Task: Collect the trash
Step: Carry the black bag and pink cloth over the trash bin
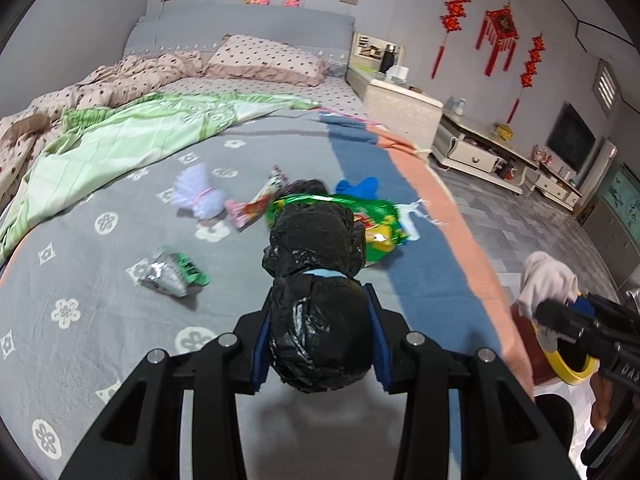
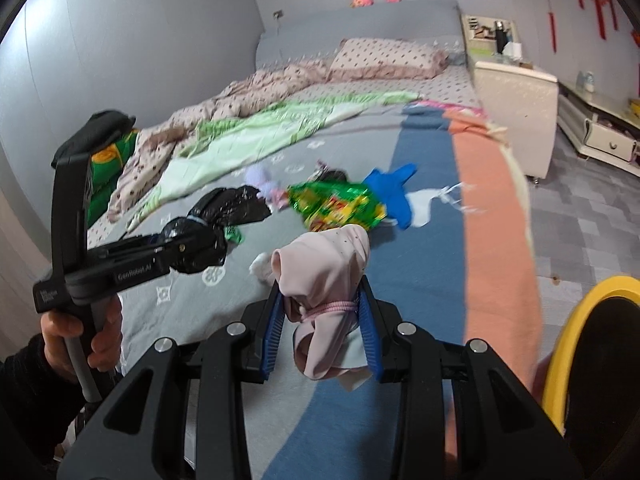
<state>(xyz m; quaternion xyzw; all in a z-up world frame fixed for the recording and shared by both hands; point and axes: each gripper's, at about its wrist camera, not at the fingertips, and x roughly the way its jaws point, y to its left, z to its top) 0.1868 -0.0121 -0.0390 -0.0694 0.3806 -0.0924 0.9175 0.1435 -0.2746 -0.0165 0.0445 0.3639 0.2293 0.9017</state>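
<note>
Setting: bedroom; grey flowered bedspread (image 1: pixel 100 280) strewn with litter, wall ornaments seen far right.
Left gripper (image 1: pixel 320 312): clamped on a crumpled black plastic bag (image 1: pixel 320 320), held above the near edge of the bed.
Right gripper (image 2: pixel 322 304): clamped on a pink cloth bundle (image 2: pixel 324 276) tied with a pink band, carried at the near right.
Bin: yellow-rimmed bin (image 2: pixel 560 344) is seen just right of the right gripper, off the bed; this gripper is judged the nearer, so a short rightward move should serve.
Middle distance: silver-green wrapper (image 1: pixel 172 272) lies left of the left gripper.
Farther: green snack bag (image 1: pixel 360 216), long axis left to right, with blue cloth (image 1: pixel 356 186) beyond.
</note>
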